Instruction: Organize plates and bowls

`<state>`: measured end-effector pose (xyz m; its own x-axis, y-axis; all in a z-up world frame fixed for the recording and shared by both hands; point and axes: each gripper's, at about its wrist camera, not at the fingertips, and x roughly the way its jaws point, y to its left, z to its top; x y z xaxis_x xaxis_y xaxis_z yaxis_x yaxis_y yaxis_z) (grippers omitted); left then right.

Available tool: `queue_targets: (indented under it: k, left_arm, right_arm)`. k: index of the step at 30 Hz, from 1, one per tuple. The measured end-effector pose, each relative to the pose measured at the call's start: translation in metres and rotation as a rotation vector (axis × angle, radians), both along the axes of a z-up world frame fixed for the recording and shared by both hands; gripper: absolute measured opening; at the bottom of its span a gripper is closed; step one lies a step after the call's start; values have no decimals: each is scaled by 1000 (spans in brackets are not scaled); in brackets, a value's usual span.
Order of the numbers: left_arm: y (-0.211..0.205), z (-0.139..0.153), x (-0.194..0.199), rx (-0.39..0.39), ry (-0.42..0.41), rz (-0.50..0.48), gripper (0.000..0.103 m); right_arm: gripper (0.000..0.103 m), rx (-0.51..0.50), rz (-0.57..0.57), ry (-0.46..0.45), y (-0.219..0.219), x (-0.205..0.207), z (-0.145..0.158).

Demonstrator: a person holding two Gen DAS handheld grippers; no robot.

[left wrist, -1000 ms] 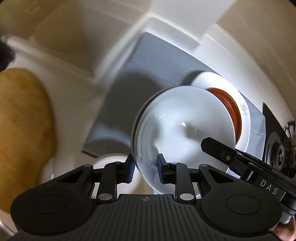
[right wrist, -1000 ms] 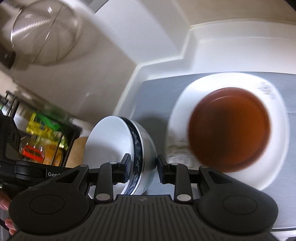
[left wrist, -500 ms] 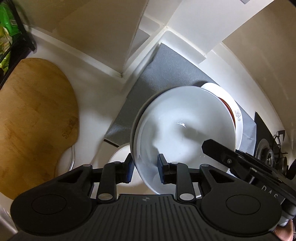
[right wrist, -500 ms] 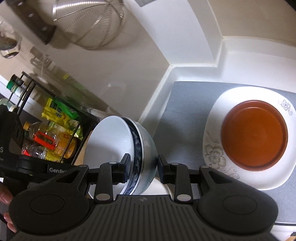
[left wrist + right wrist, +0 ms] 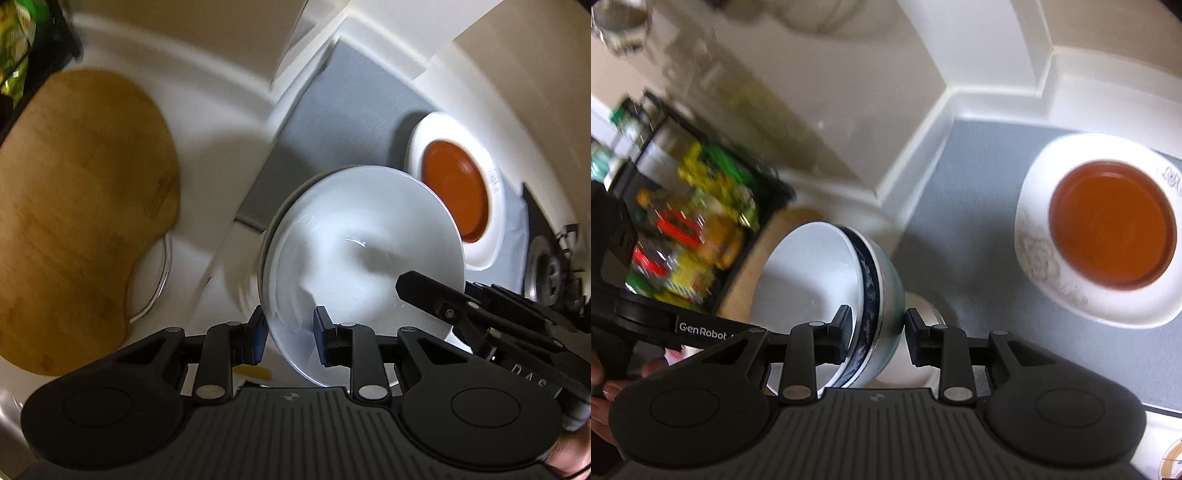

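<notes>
Fingers of the left gripper (image 5: 289,334) pinch the rim of the white bowl (image 5: 364,254), one finger inside and one outside. Fingers of the right gripper (image 5: 876,332) straddle the same bowl's wall (image 5: 827,295) on the opposite side; contact appears firm, though motion blur limits certainty. Bowl exterior carries a dark blue patterned band. Bowl is held tilted above the counter, near the grey mat (image 5: 960,206). On the mat rests a white plate (image 5: 1041,258) carrying a brown dish (image 5: 1112,221). Beside the mat lies a wooden cutting board (image 5: 74,206).
</notes>
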<state>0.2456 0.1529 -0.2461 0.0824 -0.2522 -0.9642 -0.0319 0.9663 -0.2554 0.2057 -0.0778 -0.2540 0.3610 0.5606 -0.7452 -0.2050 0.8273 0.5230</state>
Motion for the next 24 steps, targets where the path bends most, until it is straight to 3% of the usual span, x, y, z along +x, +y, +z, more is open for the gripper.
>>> queue_targets:
  k: [4,11,16,22,24]
  left_arm:
    - [4,-23,-1,3,42,7,28]
    - [1,-42,3,-13,48,-10,26]
    - [9,-42,2,-62,24,-3,26]
    - [26,-23,3,-73,-90,-18,26]
    - [29,-26,4,-75,-88,-21,25]
  right_arm:
    - [34,-6,4,45,5,-4,-21]
    - [35,-111,32,26,15,-5,-41]
    - [36,-140,64,-12,14,-6,-33]
    - [35,-89,33,-19,-9,-10,-19]
    - [19,-30,28,-2,-15,-10,-22]
